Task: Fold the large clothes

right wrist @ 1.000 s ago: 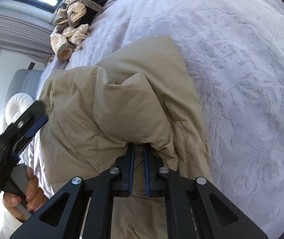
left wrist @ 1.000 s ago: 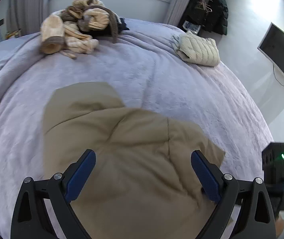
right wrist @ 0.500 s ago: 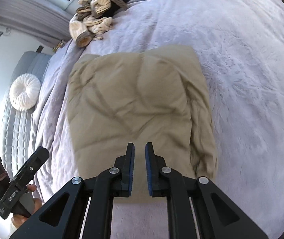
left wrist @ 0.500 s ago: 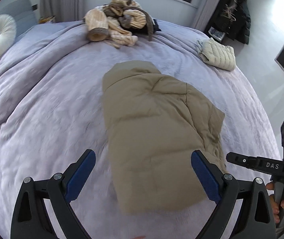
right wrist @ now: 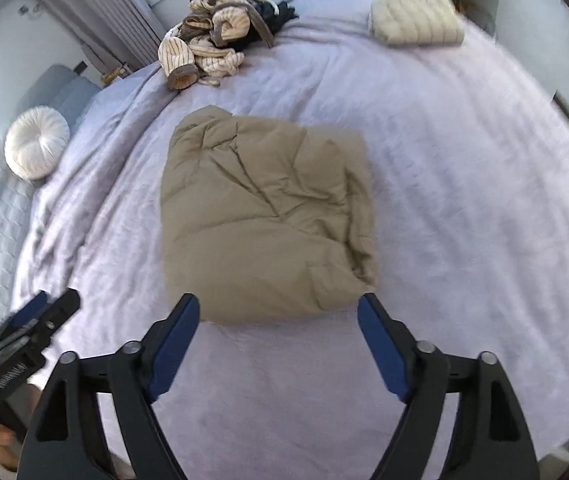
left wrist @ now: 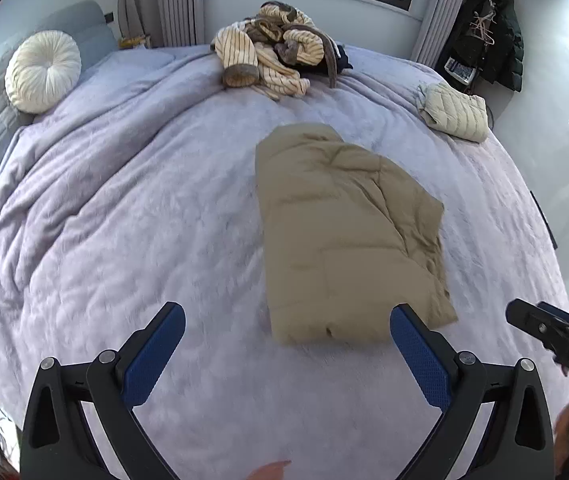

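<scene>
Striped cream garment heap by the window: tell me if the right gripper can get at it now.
Probably not from here. The striped cream garment heap lies across the bed, beyond the folded tan padded jacket; the open right gripper holds nothing, but needs moving closer.

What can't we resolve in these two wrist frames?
- Tan jacket: inner fold layers, covered by its own top layer, both views.
- Striped pile: item count, tangled and far.
- Cream folded jacket: detail motion-blurred, right view.
- Right gripper body: cut by left view's edge.
</scene>
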Motion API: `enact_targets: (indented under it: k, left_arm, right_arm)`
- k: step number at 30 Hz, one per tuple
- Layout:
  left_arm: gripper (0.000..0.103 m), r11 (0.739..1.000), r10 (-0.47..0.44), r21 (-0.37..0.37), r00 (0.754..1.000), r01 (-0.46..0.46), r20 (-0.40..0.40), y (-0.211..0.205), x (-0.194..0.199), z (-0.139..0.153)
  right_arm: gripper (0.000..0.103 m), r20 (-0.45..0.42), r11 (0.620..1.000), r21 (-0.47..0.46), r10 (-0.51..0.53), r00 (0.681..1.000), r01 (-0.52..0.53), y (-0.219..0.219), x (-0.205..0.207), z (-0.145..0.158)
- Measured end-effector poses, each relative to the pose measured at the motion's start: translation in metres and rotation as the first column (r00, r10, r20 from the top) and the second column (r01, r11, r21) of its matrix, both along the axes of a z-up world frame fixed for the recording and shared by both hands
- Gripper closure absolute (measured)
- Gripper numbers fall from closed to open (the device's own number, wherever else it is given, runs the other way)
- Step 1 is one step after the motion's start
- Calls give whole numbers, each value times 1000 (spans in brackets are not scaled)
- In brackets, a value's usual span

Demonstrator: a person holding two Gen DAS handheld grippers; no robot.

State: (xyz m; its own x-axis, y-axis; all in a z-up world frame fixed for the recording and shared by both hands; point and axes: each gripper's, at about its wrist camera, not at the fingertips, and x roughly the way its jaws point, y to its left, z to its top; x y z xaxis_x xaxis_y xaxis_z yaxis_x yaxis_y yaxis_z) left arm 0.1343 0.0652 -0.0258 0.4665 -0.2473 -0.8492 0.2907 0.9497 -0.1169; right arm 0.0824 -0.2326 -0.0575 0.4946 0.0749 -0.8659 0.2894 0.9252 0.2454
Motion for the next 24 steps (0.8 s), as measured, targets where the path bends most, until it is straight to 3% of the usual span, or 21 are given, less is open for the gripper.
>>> enact_targets:
  k: [1,12,24]
  left_arm:
    - [0,1000,6,16,1000,-6,-5,-1,-2,0]
    - [0,998,49,49,999,-49,-2,3,-26,18]
    - [0,996,57,73,998,-56,-4,2,-27,23]
  right_arm:
    - [0,8,1000,-11,-2,1000,2,3,-4,4]
    - [0,51,990,-124,-57,997,63,17,-29,47]
    - [0,31,990,-131,-49,998,53,21,-29,45]
